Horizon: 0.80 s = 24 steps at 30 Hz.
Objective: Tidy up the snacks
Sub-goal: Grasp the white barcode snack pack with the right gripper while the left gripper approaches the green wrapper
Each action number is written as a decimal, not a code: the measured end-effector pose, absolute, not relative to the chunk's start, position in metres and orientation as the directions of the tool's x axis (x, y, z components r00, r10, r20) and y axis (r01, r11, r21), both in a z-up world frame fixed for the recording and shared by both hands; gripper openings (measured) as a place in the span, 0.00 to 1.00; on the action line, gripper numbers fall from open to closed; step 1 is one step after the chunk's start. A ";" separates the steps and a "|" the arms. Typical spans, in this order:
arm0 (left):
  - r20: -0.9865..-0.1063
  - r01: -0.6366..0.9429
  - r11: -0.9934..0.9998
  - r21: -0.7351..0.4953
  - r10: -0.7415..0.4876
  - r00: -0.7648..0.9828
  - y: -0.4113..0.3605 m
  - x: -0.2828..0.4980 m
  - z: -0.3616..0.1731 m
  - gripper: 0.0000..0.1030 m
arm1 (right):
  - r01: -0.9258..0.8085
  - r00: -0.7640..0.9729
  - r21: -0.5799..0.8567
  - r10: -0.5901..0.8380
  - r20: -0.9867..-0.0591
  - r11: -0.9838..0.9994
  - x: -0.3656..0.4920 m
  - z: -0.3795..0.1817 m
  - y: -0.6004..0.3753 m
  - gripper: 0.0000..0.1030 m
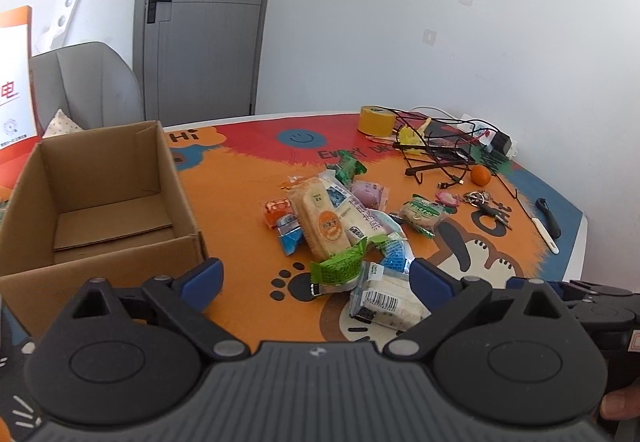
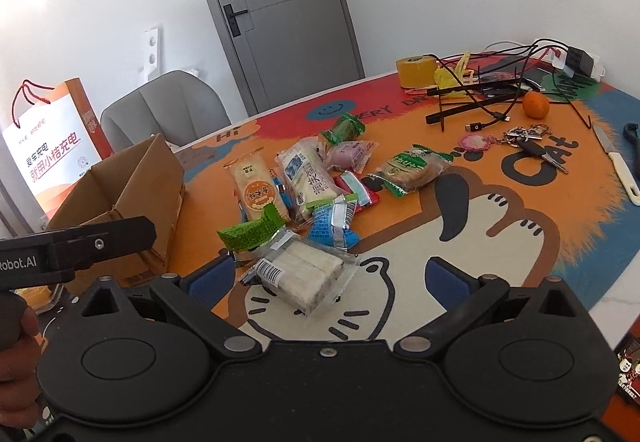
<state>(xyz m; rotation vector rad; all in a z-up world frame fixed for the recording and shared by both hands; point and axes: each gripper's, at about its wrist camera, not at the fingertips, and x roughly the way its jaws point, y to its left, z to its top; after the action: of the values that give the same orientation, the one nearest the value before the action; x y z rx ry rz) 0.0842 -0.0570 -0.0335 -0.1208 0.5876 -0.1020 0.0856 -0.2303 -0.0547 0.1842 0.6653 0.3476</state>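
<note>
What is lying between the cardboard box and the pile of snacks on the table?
Nothing: between the cardboard box and the pile of snacks only the bare orange table mat shows. The left wrist view shows this best.

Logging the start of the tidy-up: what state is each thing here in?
Cardboard box: open, empty.
Left gripper: open, holding nothing.
Right gripper: open, holding nothing.
Snack packets: sealed, piled loose on the mat.
Door: shut.
Tape roll: lying flat.
</note>
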 end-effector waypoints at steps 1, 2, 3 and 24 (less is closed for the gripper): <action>-0.549 0.064 0.987 -0.146 -0.135 0.825 -0.057 0.086 -0.036 0.92 | -0.264 0.730 0.274 0.377 -0.570 0.925 0.088 -0.057 -0.229 0.98; -0.554 0.066 0.986 -0.150 -0.139 0.821 -0.058 0.088 -0.038 0.89 | -0.272 0.725 0.273 0.383 -0.572 0.923 0.091 -0.059 -0.228 0.97; -0.557 0.065 0.986 -0.155 -0.142 0.818 -0.057 0.090 -0.040 0.86 | -0.279 0.719 0.276 0.390 -0.575 0.920 0.094 -0.061 -0.227 0.96; -0.600 0.027 0.978 -0.209 -0.150 0.786 -0.046 0.117 -0.064 0.69 | -0.356 0.649 0.242 0.425 -0.632 0.903 0.133 -0.096 -0.196 1.00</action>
<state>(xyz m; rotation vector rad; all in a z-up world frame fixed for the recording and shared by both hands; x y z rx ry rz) 0.1169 -0.0465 -0.0636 -0.1933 0.6603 -0.0960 0.1327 -0.1958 -0.0962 0.0987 0.7426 0.4446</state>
